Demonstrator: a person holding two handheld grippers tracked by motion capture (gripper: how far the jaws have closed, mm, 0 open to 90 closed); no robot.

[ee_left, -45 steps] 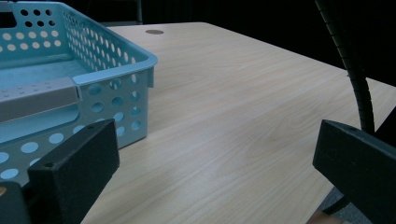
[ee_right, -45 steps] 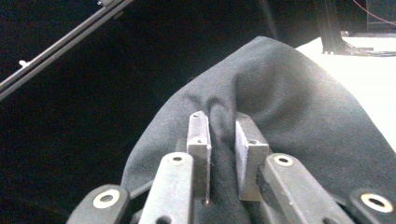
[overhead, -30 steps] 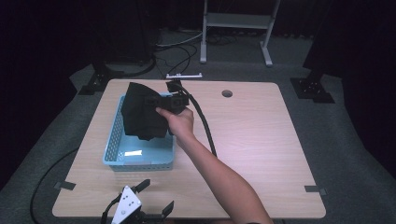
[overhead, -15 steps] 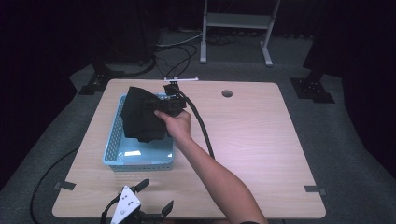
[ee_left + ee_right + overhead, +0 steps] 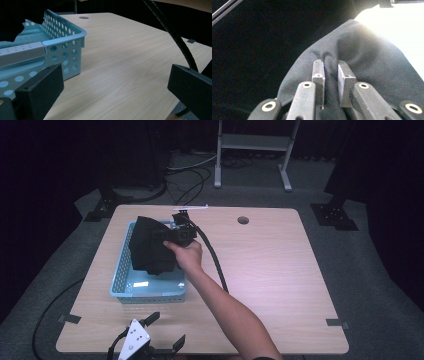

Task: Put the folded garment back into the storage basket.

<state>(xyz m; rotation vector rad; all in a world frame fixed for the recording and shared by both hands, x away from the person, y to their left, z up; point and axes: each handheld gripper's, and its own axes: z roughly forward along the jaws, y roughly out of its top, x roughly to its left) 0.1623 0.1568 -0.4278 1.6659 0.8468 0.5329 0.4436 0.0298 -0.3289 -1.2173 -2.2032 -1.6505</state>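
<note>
Since a second ago, the right tongs have carried the black cloth slightly toward the table's far edge, above the blue basket. Jaws pinch a cloth fold. Step: probably lowering into the basket; next, descend and release. Forearm extends diagonally forward. Left tongs rest spread wide at the near edge.

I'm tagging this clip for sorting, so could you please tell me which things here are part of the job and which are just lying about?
In use:
- black cloth, pinched by the right gripper
- blue basket beneath the cloth

Lying about:
- left gripper, jaws open, at the table's near edge
- metal stand on the floor behind
</note>
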